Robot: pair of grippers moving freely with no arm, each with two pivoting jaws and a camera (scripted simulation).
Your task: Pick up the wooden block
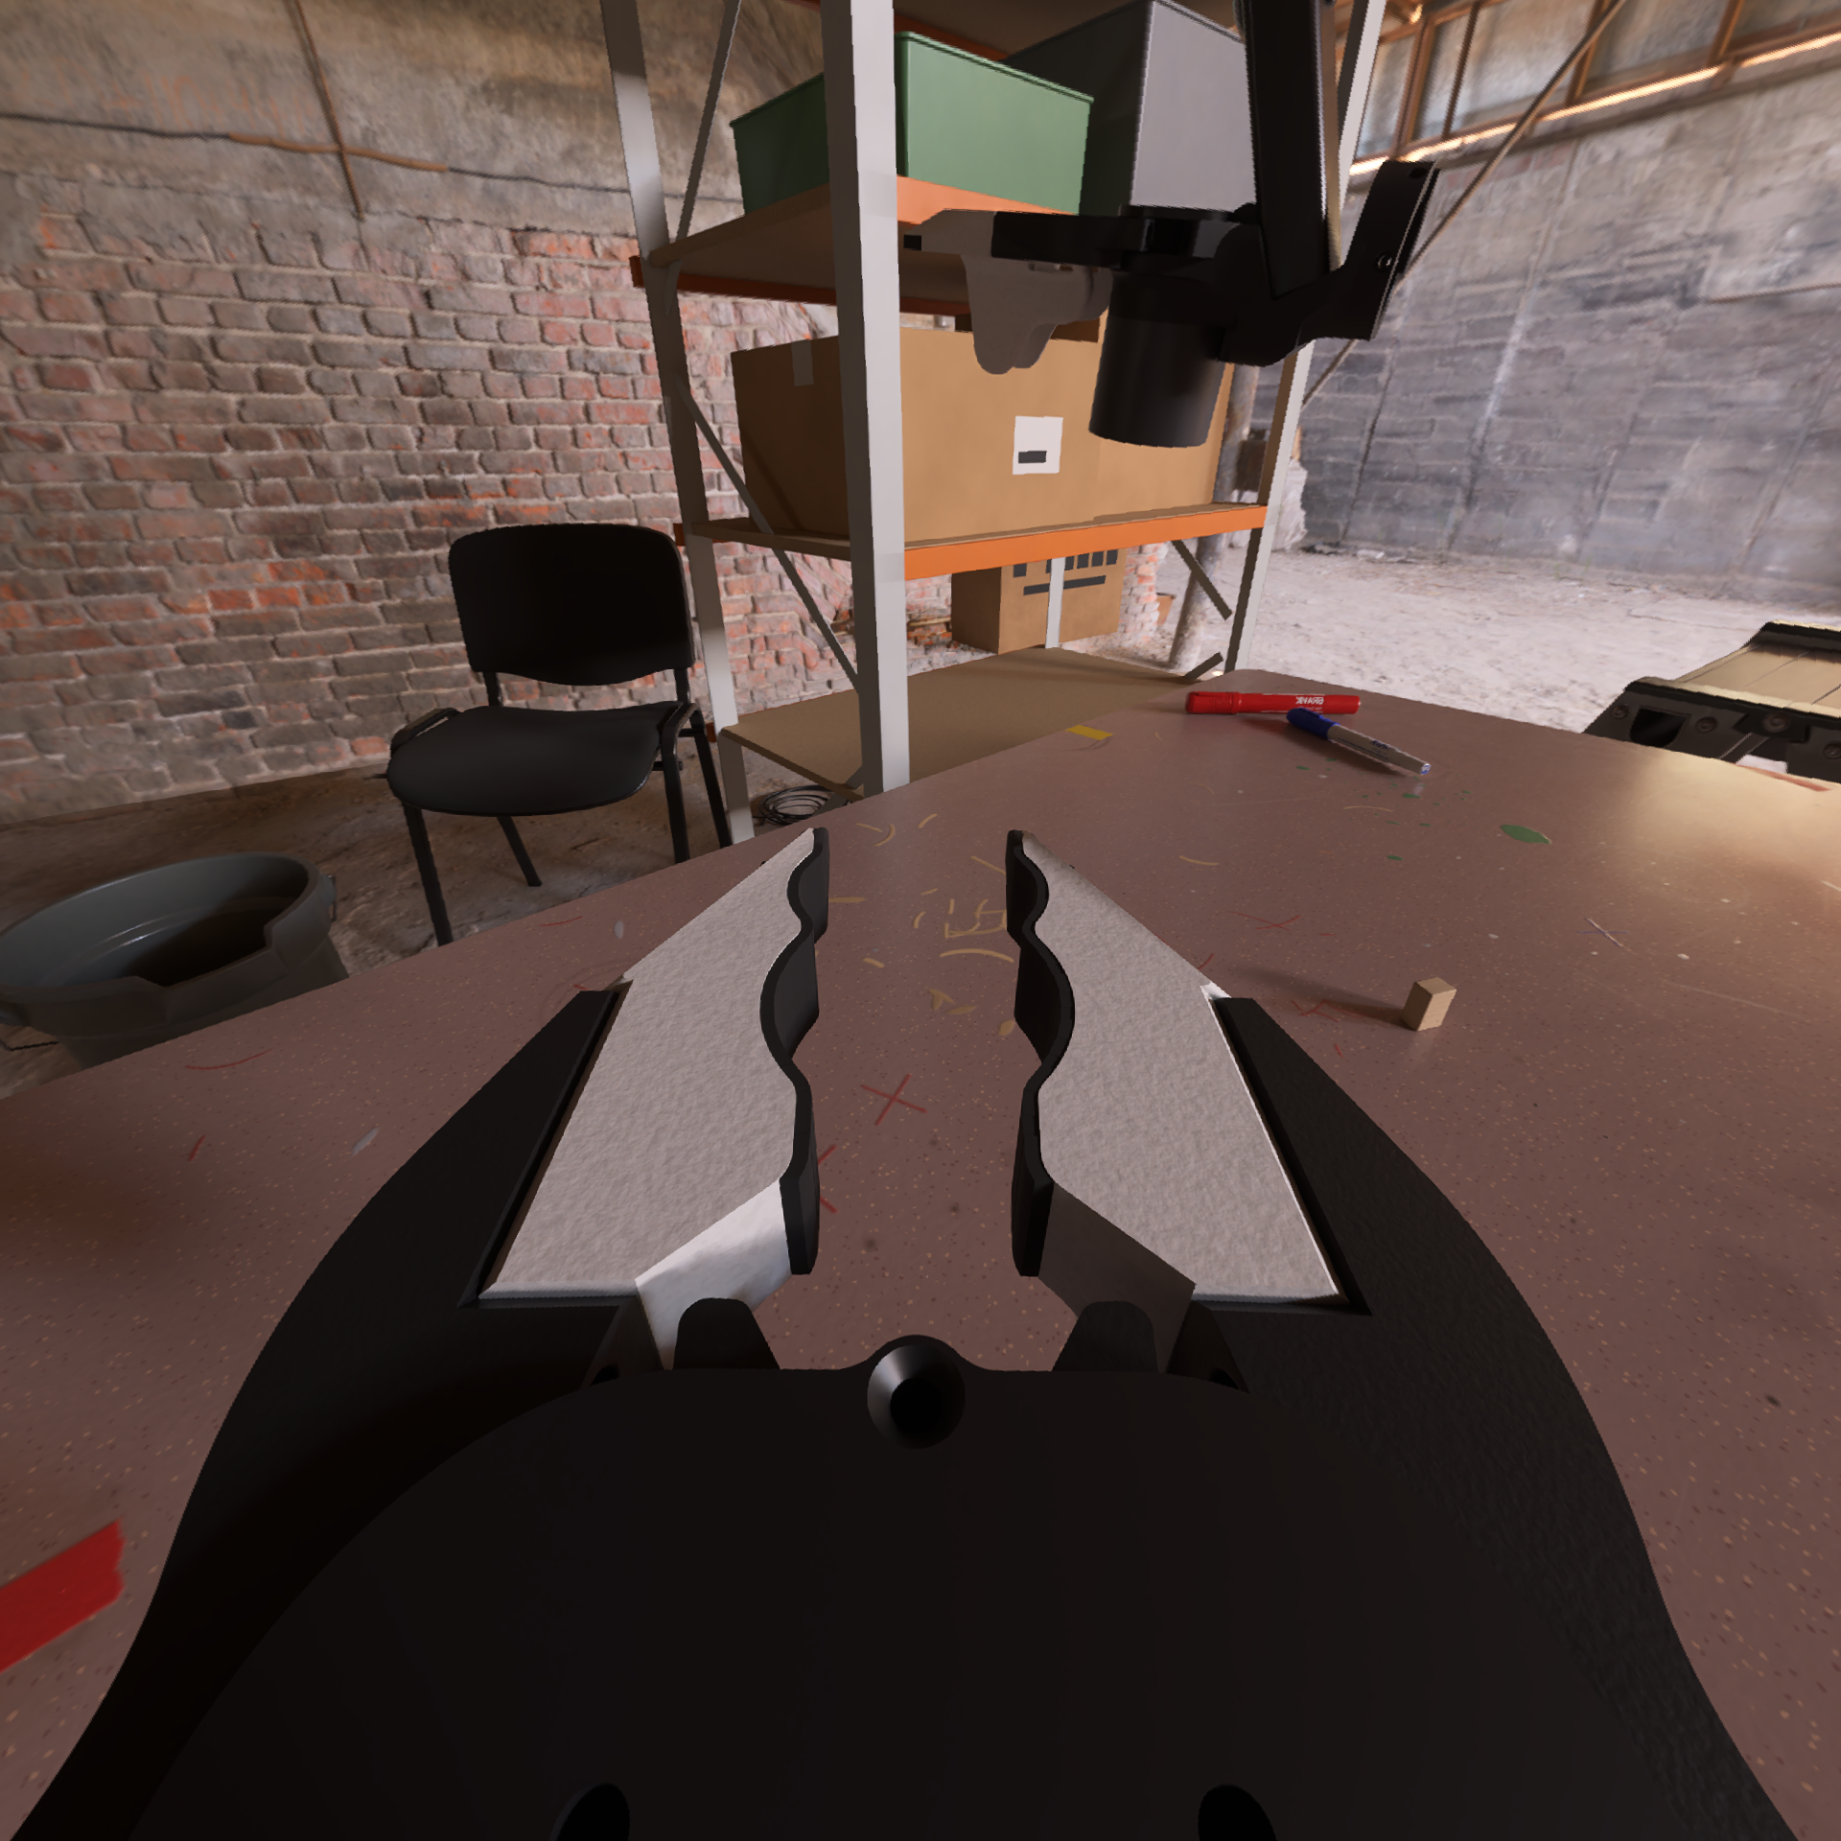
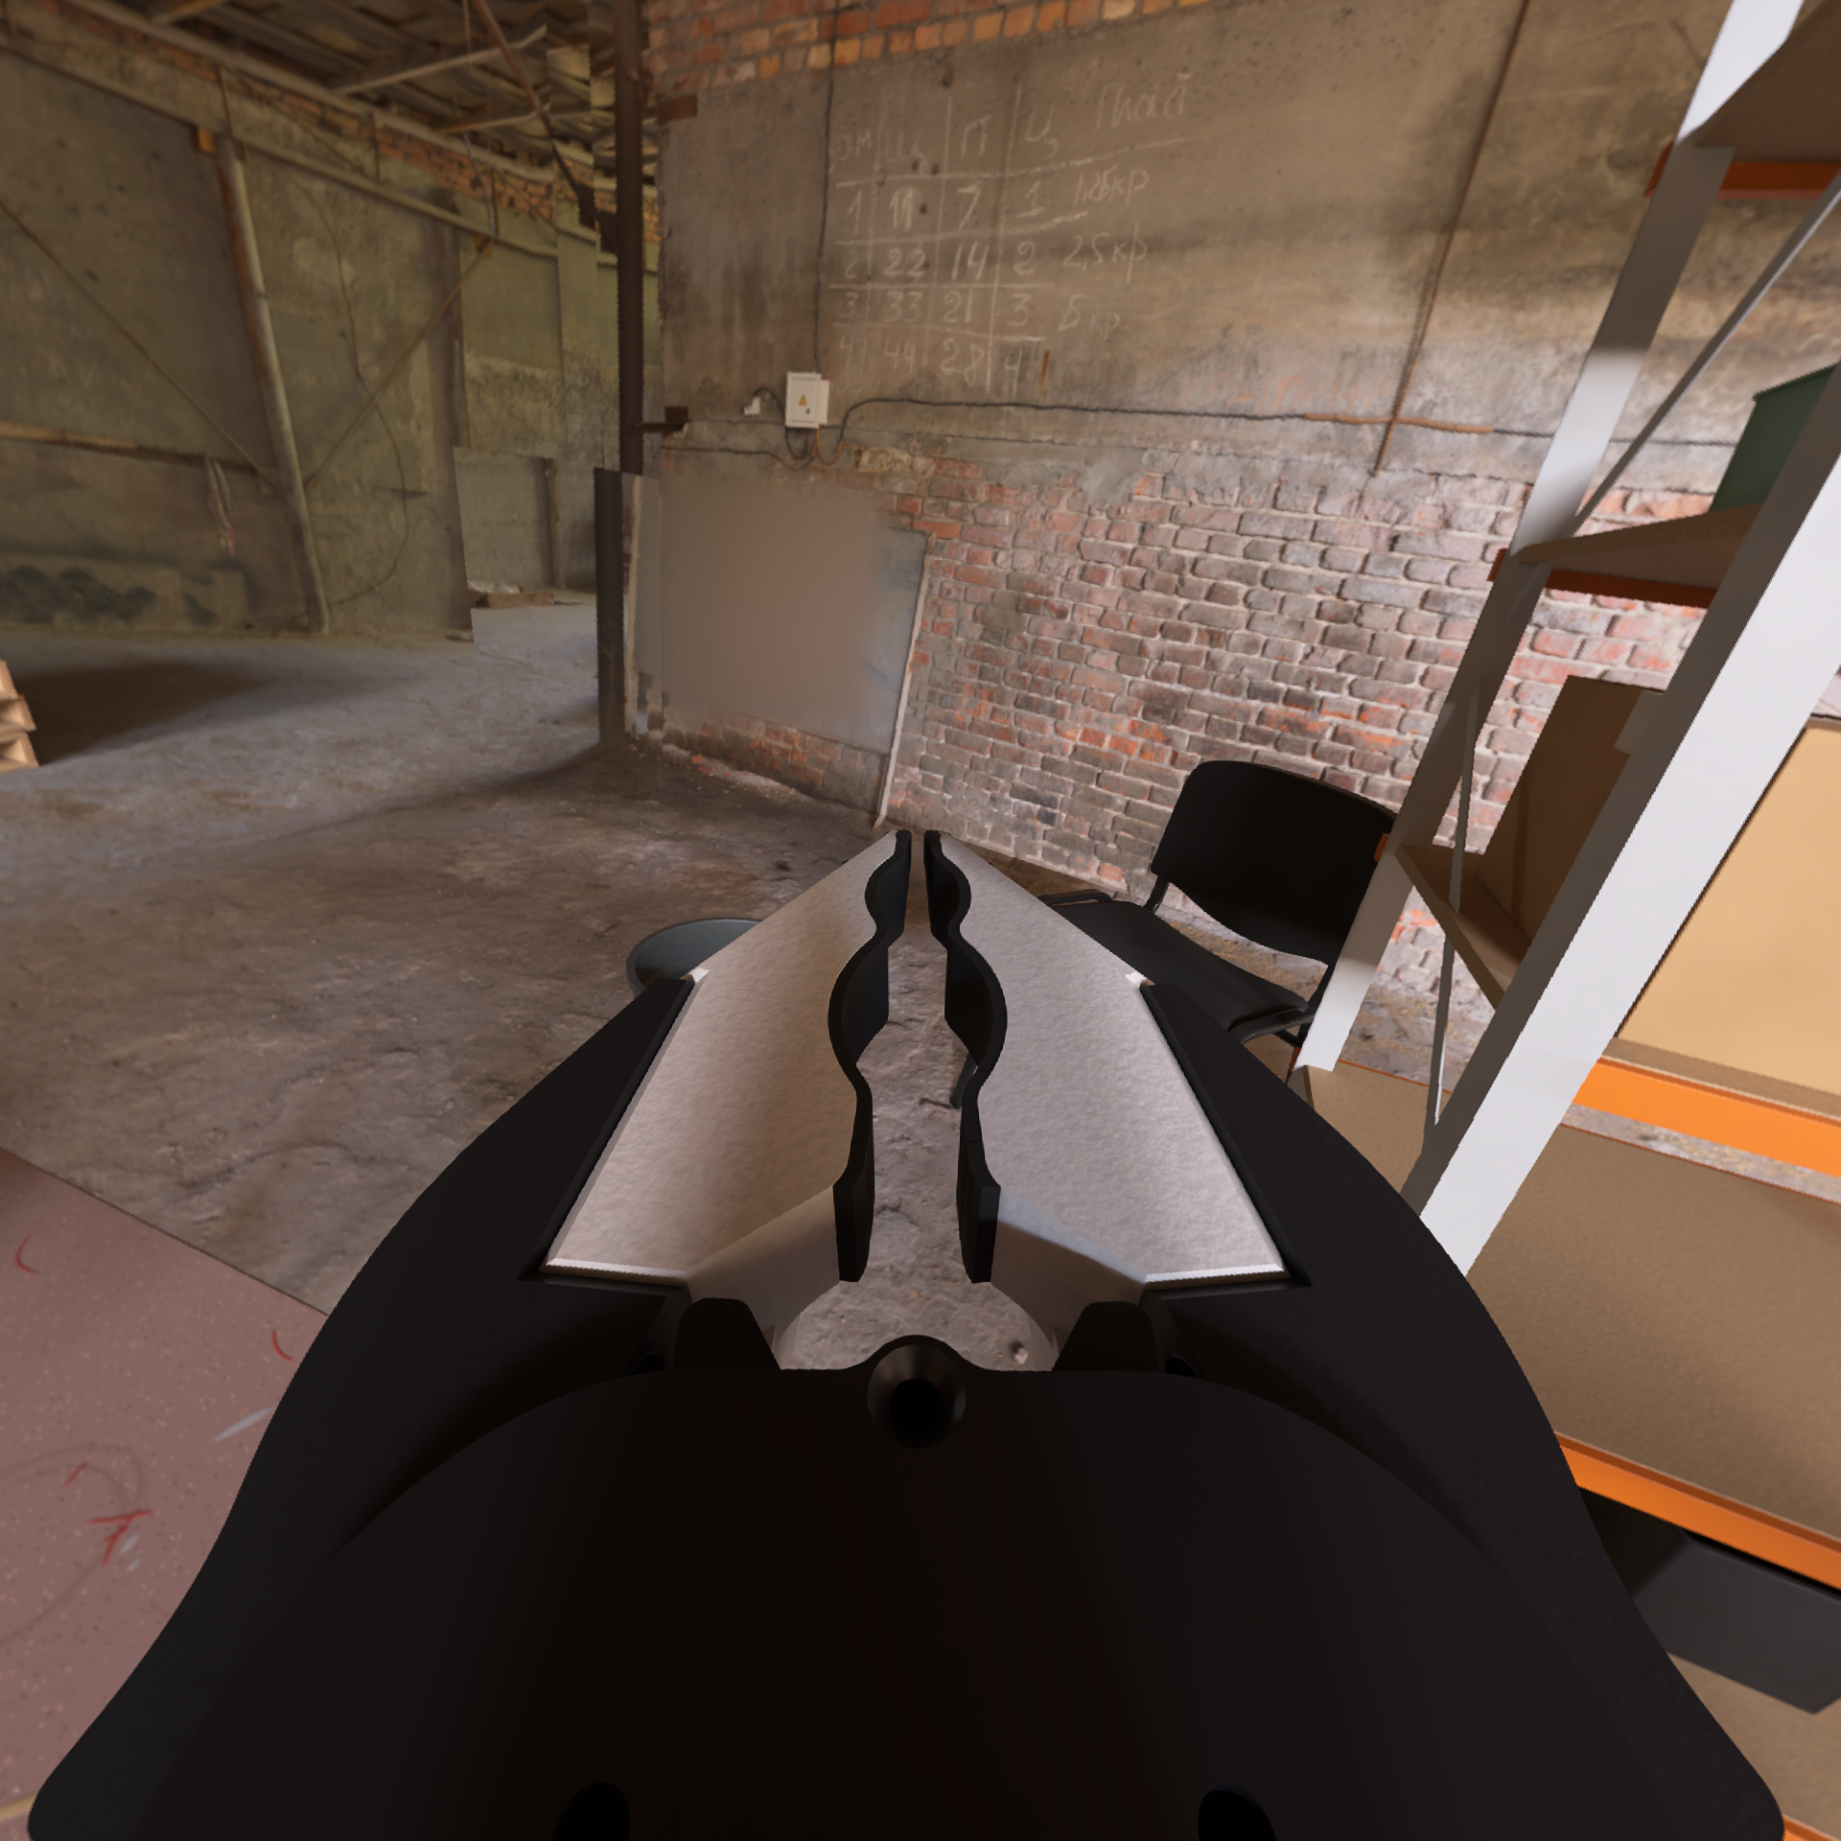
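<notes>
Hovering low over the counter (image 1: 1494, 1195), the left hand-held gripper (image 1: 917, 847) is parted wide and empty, presumably readying a grasp; the wooden block (image 1: 1431, 1002) sits well off to its right. The right hand-held gripper (image 2: 918, 842), nearly closed on nothing, points away over the floor.

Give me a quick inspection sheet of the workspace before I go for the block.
Surface: pinkish table, scuffed with paint marks; red tape at its near left edge.
Job's things: wooden block on the table, right of the left gripper, untouched.
Clutter: red marker and blue pen at the far edge.
Grippers: left open above the table, empty; right gripper nearly closed, empty, pointing off the table toward the floor.
Cables: coiled cable on the floor under the shelving.
Surroundings: metal shelving with boxes, black chair, grey tub, brick wall.
</notes>
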